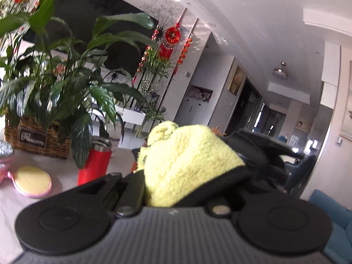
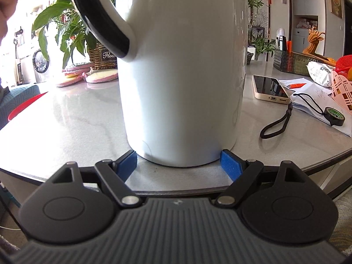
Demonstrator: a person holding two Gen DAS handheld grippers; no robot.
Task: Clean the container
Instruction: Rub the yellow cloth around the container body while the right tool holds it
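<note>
Right wrist view shows the jug [image 2: 182, 72], white with a black handle [image 2: 99, 15] at upper left, standing on the table [image 2: 66, 118] and filling the frame's centre, while the right gripper [image 2: 179, 161] stands wide with its blue pads [image 2: 231, 165] flanking the jug's base, seemingly touching it, though the contact is hard to judge. Left wrist view has the left gripper [image 1: 176, 167] clamped on a soft yellow cloth [image 1: 187, 160] at centre. Its smooth, rigid wall looks slippery and possibly heavy, so bracing low at the base or by the handle seems safest.
</note>
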